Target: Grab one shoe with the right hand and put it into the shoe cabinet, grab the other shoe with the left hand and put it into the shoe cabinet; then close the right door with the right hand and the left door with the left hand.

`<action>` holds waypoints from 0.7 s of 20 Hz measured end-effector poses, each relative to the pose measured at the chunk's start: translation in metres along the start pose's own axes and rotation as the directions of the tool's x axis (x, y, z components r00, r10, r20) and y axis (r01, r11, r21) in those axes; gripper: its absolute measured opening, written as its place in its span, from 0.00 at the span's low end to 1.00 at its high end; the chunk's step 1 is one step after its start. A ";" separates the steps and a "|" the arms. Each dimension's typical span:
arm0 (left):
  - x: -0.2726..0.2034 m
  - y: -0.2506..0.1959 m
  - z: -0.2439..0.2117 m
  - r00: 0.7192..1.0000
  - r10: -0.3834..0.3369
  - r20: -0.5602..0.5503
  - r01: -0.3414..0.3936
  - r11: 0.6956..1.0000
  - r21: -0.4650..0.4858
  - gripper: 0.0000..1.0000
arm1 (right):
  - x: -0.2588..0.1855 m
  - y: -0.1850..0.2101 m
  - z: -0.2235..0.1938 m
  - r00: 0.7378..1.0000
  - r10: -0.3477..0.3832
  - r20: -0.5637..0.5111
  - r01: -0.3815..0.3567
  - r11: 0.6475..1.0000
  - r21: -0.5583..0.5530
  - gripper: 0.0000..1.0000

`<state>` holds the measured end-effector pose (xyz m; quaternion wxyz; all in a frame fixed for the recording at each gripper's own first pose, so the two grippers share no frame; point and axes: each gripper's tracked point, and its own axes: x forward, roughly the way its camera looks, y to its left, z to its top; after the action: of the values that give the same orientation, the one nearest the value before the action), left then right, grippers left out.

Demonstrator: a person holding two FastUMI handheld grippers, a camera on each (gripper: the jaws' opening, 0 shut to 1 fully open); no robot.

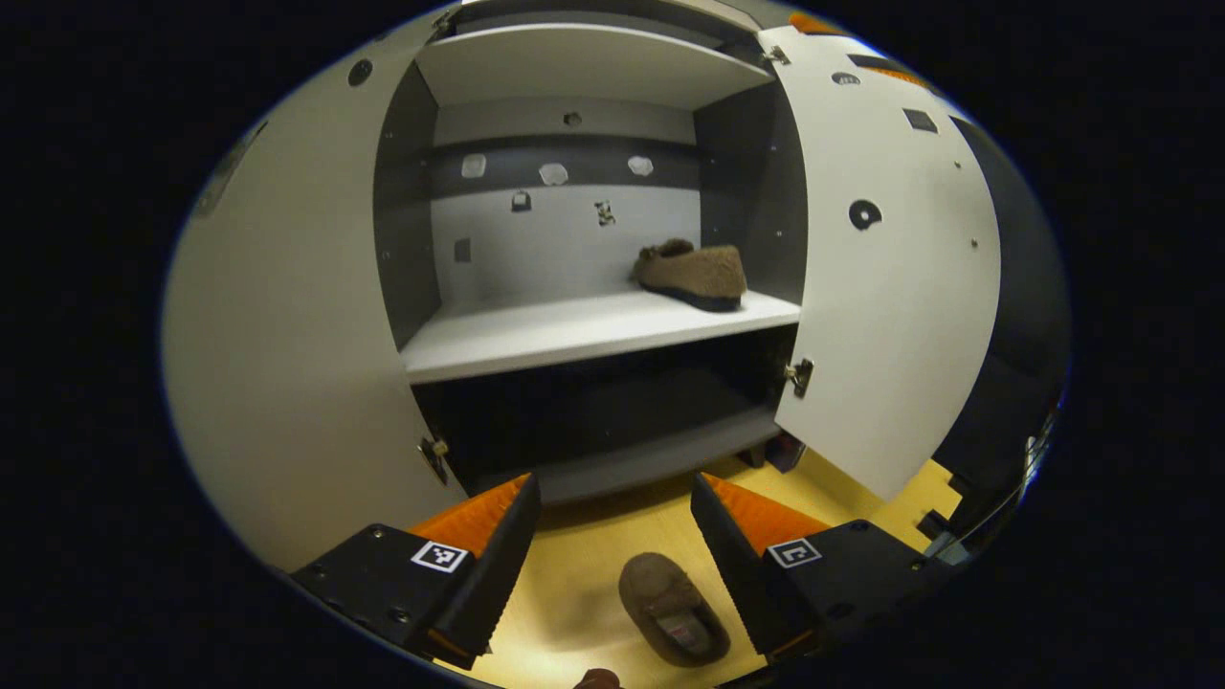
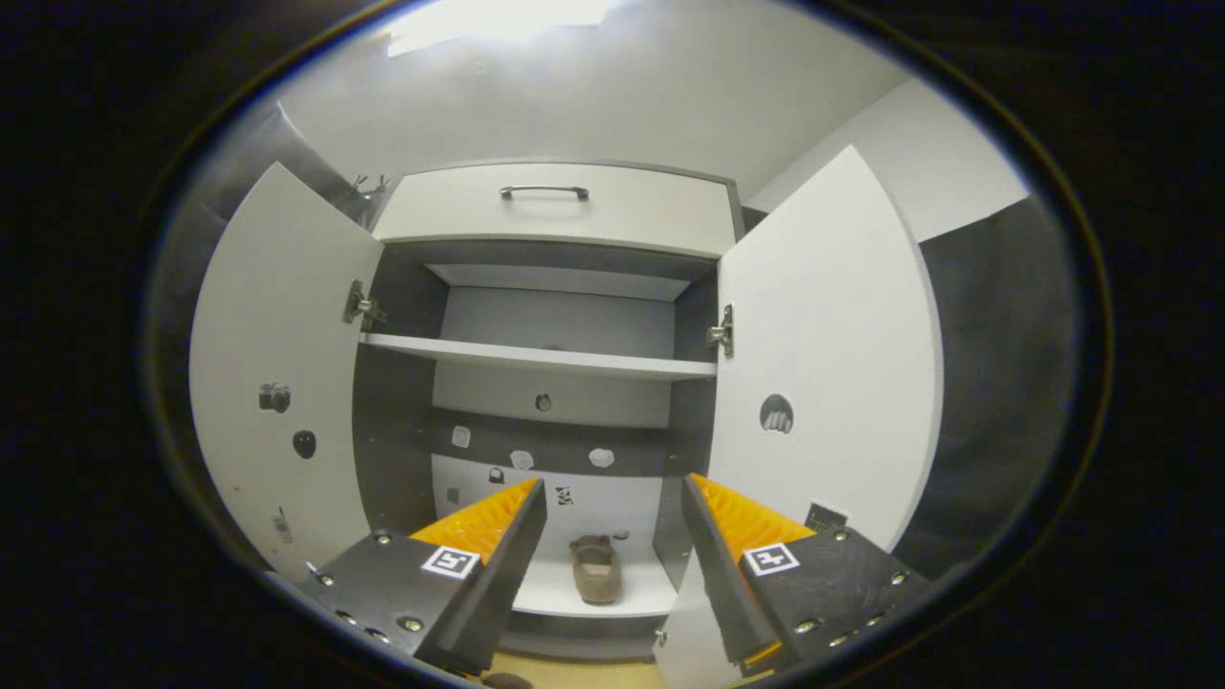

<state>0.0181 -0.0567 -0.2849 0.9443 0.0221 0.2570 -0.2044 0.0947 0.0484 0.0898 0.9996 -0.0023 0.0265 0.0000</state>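
Shoe cabinet (image 1: 593, 330), both doors open: one shoe (image 1: 691, 273) sat on its middle shelf, right side. Second shoe (image 1: 673, 609) lay on the floor (image 1: 574, 574), near, between the empty, parted left claw (image 1: 615, 565). Likely light, soft (grip the collar edge). Right claw (image 2: 612, 565) apart, empty.

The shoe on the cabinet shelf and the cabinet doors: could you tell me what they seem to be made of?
Shoe on the shelf: probably fuzzy fleece-like fabric, matte brown with a nubby surface, over a dark sole. Cabinet doors: apparently laminated board, smooth, flat white, with metal hinges.
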 end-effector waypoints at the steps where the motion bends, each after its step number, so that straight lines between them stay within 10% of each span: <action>1: 0.003 -0.003 -0.019 0.999 -0.017 -0.044 0.016 1.000 -0.003 0.98 | -0.003 -0.002 0.004 1.000 -0.004 -0.001 0.004 1.000 -0.004 0.85; 14: 0.011 -0.022 -0.210 0.901 -0.163 -0.401 0.154 0.987 -0.053 0.97 | -0.031 -0.027 0.019 0.995 -0.086 0.044 0.087 0.996 -0.013 0.87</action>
<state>-0.0821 -0.0500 -0.4714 0.8512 0.0333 0.4494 -0.2689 0.0649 0.0219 0.1110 0.9990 -0.0109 0.0049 -0.0431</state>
